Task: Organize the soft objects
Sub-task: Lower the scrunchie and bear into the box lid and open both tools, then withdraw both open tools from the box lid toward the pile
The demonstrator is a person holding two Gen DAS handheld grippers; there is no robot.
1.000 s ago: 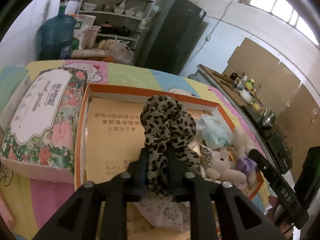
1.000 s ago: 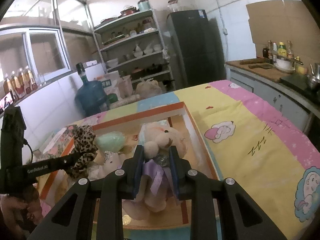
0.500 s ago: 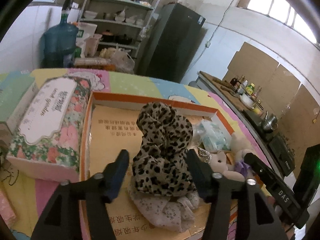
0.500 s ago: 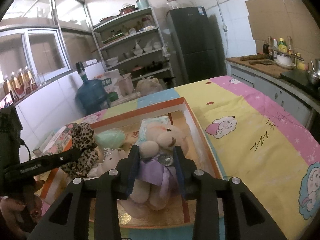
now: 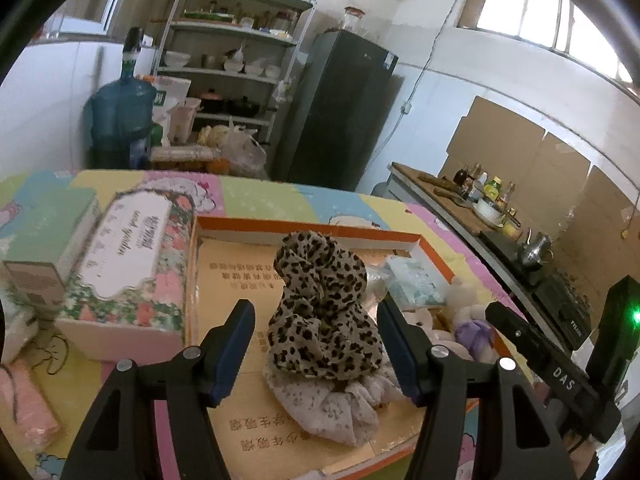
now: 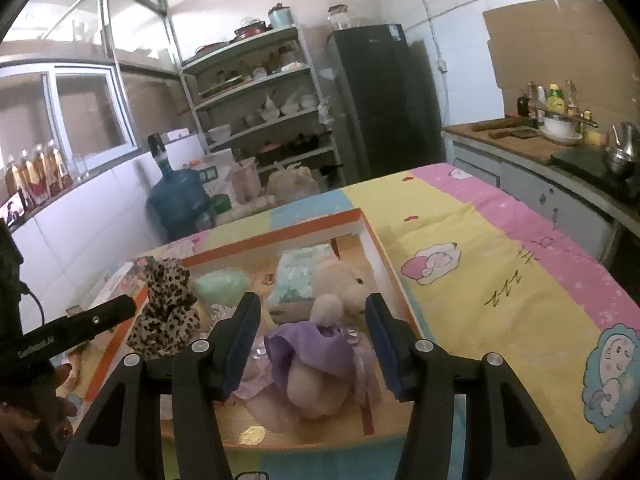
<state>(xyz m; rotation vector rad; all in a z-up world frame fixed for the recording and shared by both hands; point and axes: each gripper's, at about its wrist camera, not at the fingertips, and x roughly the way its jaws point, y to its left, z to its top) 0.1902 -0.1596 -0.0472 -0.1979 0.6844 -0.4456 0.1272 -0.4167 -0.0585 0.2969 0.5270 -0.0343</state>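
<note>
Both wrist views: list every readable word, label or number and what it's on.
"DAS": on the right gripper's side, seen from the left wrist view.
"GenRobot.AI", small and only roughly legible: on the left gripper's side, seen from the right wrist view.
Cursive script on the floral box label: blurred, unreadable.
Chinese characters on the orange box's cardboard floor: upside down, not readable.
Fridge sticker, counter bottles: too small.

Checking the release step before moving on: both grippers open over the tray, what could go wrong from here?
1. The leopard scarf sits piled upright on a pale cloth; it may slump.
2. The left gripper fingers flank the scarf closely, so retreating could snag it.
3. The plush bear lies near the tray edge; the right gripper might nudge it out.
</note>
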